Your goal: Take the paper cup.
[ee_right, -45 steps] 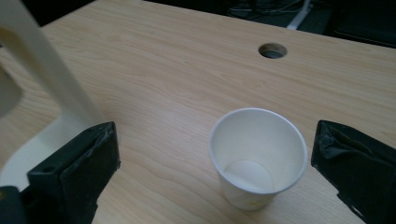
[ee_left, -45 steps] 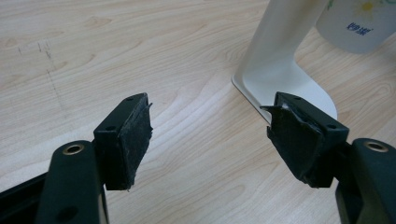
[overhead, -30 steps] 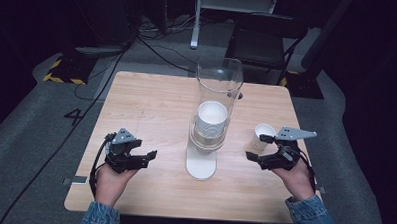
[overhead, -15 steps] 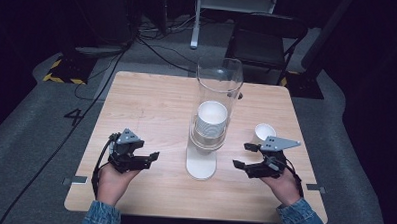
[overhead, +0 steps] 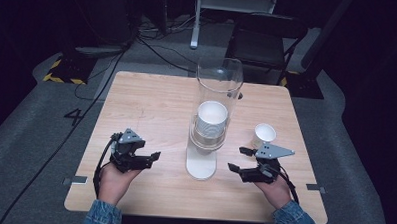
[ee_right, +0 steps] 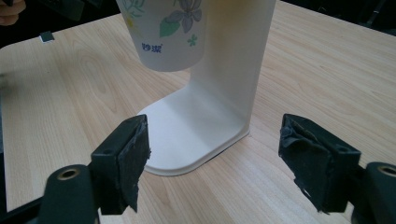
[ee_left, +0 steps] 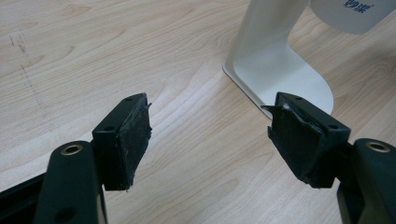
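clear tube (overhead: 219, 87) holds stacked paper cups (overhead: 212, 117); loose cup (overhead: 264, 134) stands empty.

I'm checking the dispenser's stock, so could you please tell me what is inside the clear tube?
A stack of paper cups sits low in the clear tube, the bottom cup poking out beneath it. The upper part of the tube looks empty. The nested cups hide one another, so their number cannot be told.

Table (overhead: 151, 105) pale wood grain, matt. Dispenser tube (overhead: 219, 82) clear glossy plastic; stand (ee_right: 196, 126) smooth off-white plastic. Cup (ee_right: 163, 32) printed paper. Gripper pads (ee_left: 135, 135) black, rough, frayed rubber. Sleeve (overhead: 103, 216) denim cloth.
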